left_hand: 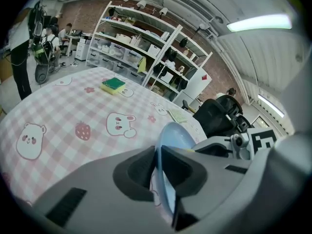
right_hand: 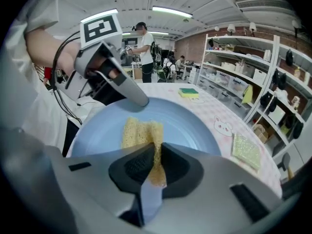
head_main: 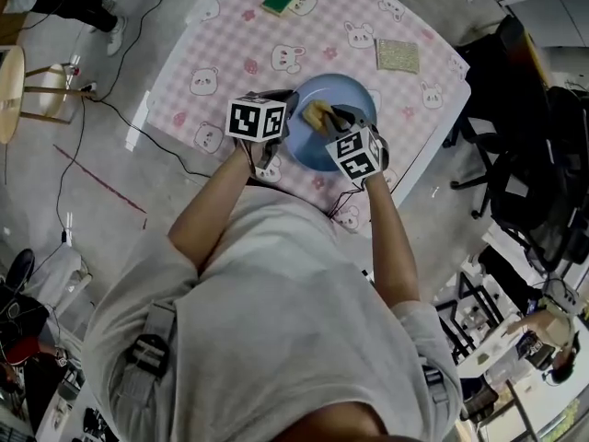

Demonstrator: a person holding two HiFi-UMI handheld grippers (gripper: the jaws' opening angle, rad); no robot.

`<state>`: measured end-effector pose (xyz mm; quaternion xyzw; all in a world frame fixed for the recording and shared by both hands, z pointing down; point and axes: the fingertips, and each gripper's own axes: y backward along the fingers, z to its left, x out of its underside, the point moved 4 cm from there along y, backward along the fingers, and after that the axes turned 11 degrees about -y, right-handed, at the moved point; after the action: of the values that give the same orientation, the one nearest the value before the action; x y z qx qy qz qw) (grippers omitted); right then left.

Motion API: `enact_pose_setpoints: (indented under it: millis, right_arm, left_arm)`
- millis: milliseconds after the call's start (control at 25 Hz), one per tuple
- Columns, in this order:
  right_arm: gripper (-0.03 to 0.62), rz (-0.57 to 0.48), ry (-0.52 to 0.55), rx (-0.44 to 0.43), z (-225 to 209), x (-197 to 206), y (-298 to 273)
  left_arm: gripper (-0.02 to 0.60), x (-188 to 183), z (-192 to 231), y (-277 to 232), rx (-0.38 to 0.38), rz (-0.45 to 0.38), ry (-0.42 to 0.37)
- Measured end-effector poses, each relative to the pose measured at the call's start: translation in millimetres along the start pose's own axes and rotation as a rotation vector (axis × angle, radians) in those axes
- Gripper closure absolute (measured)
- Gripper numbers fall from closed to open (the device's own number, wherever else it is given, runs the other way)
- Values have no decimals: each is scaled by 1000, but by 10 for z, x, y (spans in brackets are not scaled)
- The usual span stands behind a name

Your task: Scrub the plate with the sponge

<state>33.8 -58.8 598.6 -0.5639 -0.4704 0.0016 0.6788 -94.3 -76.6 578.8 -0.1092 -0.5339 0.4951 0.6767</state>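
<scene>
Fingers tight on plate rim and sponge

From the head view, I saw the plate as a pale blue, round, shallow dish, face up near the table edge closest to me. The left gripper held the plate's rim at about 9 o'clock, its jaws closed on the thin edge. I could not tell whether that side was raised off the table. The sponge was yellow, coarse and creased down its middle. It lay pressed on the plate's inner face, a little toward 10 o'clock from centre. The right gripper pinched its near end tightly.
</scene>
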Motion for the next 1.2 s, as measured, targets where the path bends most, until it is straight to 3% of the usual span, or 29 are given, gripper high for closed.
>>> enact_pose_setpoints:
  millis: [240, 560, 800, 960, 1200]
  right_arm:
    - [548, 34, 63, -71, 348, 127, 13]
    - [548, 161, 233, -119, 683, 518, 91]
    - [549, 250, 181, -139, 553, 804, 191]
    - [549, 287, 132, -87, 325, 887, 266]
    - [549, 284, -1, 84, -179, 887, 353]
  left_arm:
    - [532, -10, 23, -82, 10, 9, -1]
    - [534, -61, 61, -111, 26, 4, -24]
    - [535, 37, 66, -123, 46, 26, -19]
    - [538, 105, 83, -123, 47, 39, -16]
    - [538, 127, 80, -100, 52, 43, -22]
